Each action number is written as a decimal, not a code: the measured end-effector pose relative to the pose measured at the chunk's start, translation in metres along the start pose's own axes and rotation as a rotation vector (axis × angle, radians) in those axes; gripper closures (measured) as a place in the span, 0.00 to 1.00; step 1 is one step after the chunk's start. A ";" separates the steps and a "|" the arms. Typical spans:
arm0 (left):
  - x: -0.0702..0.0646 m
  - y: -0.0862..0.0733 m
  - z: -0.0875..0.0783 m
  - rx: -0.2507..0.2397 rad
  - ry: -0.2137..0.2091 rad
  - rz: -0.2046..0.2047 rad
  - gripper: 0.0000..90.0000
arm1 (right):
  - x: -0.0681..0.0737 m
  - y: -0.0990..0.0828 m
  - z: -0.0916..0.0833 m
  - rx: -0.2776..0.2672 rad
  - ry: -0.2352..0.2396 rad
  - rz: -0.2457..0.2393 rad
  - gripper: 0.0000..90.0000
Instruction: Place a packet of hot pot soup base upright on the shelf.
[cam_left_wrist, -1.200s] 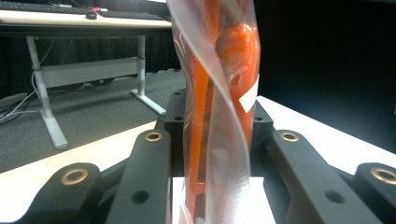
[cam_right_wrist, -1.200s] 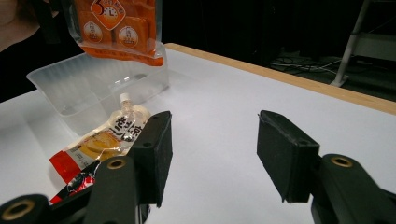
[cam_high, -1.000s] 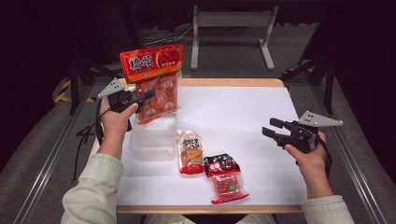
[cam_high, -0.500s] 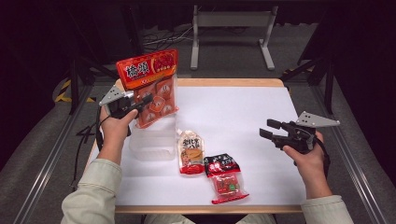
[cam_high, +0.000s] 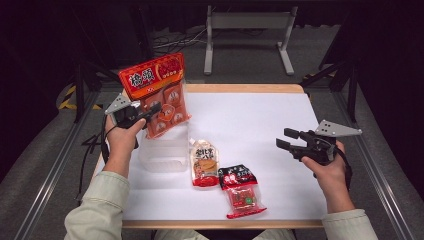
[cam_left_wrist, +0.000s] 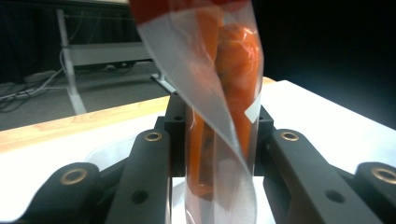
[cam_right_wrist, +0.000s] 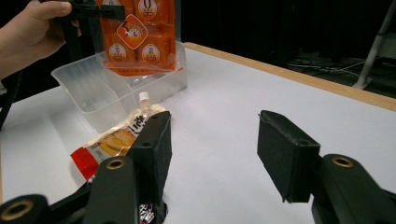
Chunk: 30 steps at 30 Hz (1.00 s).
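Note:
My left gripper (cam_high: 151, 109) is shut on the edge of a large orange snack bag (cam_high: 159, 95), held upright over a clear plastic container (cam_high: 162, 150). In the left gripper view the bag (cam_left_wrist: 224, 93) fills the gap between the jaws, its clear film twisted. In the right gripper view the bag (cam_right_wrist: 138, 35) hangs above the container (cam_right_wrist: 116, 88). My right gripper (cam_high: 286, 139) hovers open at the table's right side with nothing between its pads (cam_right_wrist: 289, 161). A yellow spouted pouch (cam_high: 204, 162) and a small red-and-black packet (cam_high: 241, 190) lie flat near the front edge.
The white table (cam_high: 260, 120) has a wooden rim. A metal stand (cam_high: 247, 30) sits on the floor behind it. The spouted pouch (cam_right_wrist: 114, 140) lies just beyond my right gripper's left jaw, close to the container.
My left gripper has carried the orange bag slightly left and down, toward the clear container. The right gripper has stayed put.

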<state>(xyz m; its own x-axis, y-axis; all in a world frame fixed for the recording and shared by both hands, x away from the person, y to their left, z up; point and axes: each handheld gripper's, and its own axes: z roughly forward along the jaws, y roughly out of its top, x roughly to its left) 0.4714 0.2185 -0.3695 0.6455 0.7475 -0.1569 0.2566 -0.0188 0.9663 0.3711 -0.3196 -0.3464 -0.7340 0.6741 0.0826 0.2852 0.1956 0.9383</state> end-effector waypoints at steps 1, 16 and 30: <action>-0.001 -0.001 0.000 -0.003 0.013 -0.002 0.78 | 0.000 0.000 0.000 0.000 0.001 -0.001 0.51; 0.002 -0.012 0.012 0.126 0.008 -0.002 0.78 | 0.001 -0.001 0.001 0.002 0.005 -0.003 0.51; -0.002 -0.015 0.002 0.285 -0.046 -0.056 0.78 | 0.003 -0.001 0.003 0.009 0.008 -0.006 0.51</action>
<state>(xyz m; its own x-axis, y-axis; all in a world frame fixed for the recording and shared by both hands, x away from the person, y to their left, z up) 0.4680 0.2158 -0.3840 0.6547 0.7221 -0.2234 0.4801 -0.1690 0.8608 0.3707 -0.3160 -0.3484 -0.7408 0.6669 0.0802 0.2866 0.2059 0.9356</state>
